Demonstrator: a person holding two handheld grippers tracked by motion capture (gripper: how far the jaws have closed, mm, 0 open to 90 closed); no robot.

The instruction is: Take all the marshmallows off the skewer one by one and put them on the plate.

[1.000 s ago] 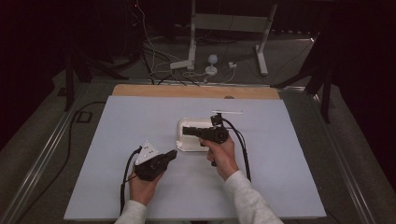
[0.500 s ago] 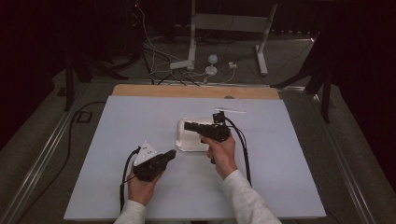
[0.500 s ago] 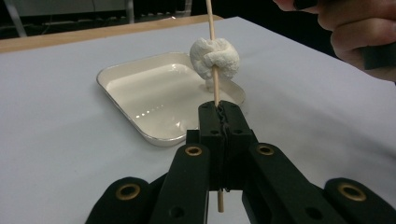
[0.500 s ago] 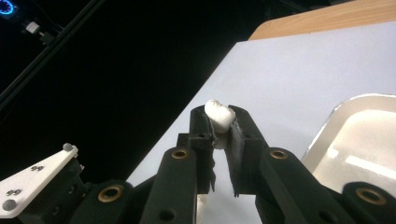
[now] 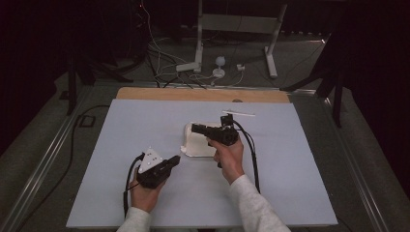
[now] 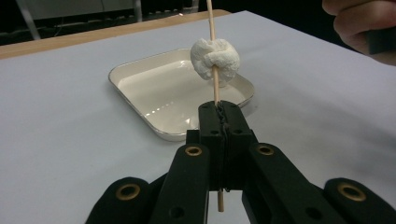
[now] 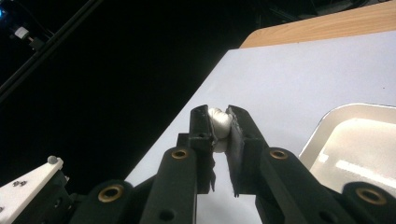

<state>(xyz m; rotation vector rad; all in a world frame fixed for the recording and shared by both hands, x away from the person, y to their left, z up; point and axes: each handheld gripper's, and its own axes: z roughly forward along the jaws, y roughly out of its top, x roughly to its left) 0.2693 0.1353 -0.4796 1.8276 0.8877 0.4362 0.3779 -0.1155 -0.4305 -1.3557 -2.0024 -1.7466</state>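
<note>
The wooden skewer (image 6: 215,84) stood close to upright in the left gripper view, its long axis running up out of the top of the frame and a short stub showing below the jaws. The left gripper (image 6: 219,112) was clamped fully on it, jaws pressed together with the stick between them. One marshmallow (image 6: 215,61) sat threaded on the skewer a little above the jaws, in front of the white tray (image 6: 140,112) lying on the pale blue table cover (image 6: 56,140). In the high view the left gripper (image 5: 175,160) lay low over the cover, just beside the tray's (image 5: 193,150) near left corner, pointing up and to the right, held by the left hand (image 5: 145,191). The right gripper (image 5: 194,128) reached level across the tray toward the left, the right hand (image 5: 227,157) gripping it from below. In the right gripper view the right gripper's (image 7: 219,123) jaws were nearly closed, pinching a second marshmallow (image 7: 219,126) above the cover's edge.
</note>
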